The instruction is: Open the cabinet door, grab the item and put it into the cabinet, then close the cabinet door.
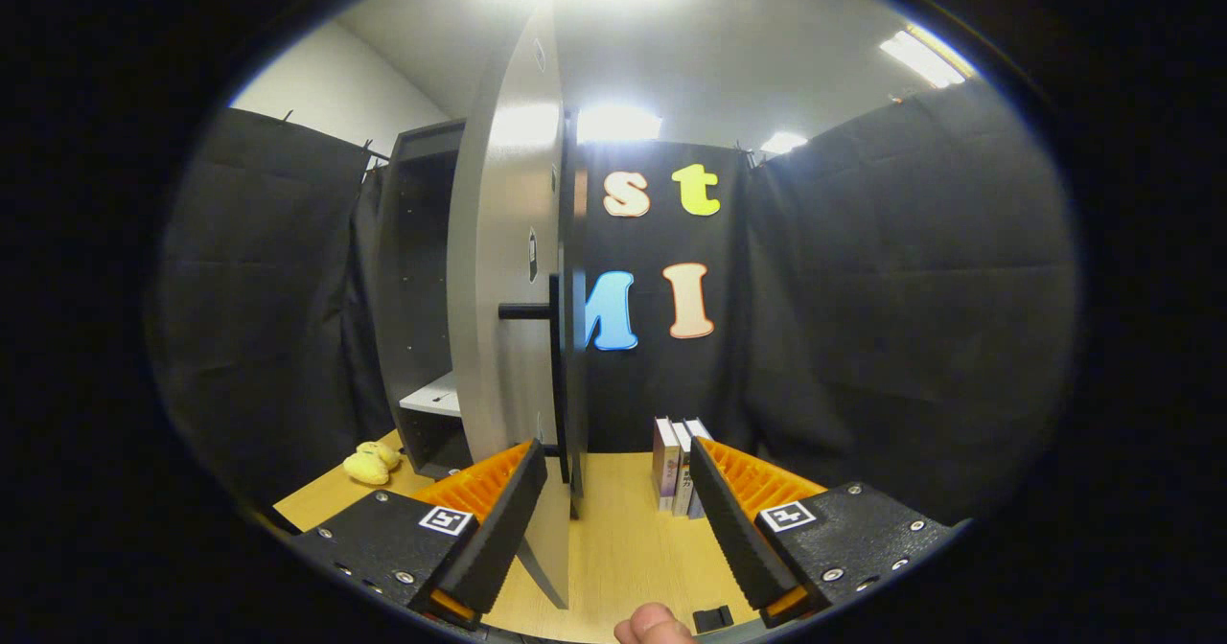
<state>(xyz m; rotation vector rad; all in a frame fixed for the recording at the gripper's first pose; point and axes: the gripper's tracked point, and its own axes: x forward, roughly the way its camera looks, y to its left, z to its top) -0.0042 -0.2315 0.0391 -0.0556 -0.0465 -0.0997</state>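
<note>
I am looking forward along my gripper (613, 510), whose two fingers stand wide apart and grip nothing. The cabinet door (503, 270), a tall grey panel, is swung open toward me and I see it nearly edge-on; its lower edge runs down between my fingers, close by the left one. I cannot tell whether it touches that finger. A dark bar handle (525, 311) sticks out from the door's face about halfway up. Behind the door stands the dark cabinet (417, 280), open, with a pale shelf (433, 397) low inside.

The item I judge I must fetch is a small yellow plush toy (372, 463), lying on the wooden table (623, 548) left of the cabinet's foot, beyond my left finger and well apart from it. It looks soft, light and squashy, so it should neither slip nor break. I would close on its plump middle, squeezing enough that the stuffing gives and holds.

Three books (677, 467) stand upright on the table just ahead of my right finger. They look stiff and heavier. A fingertip (654, 623) shows beneath the gripper.
</note>
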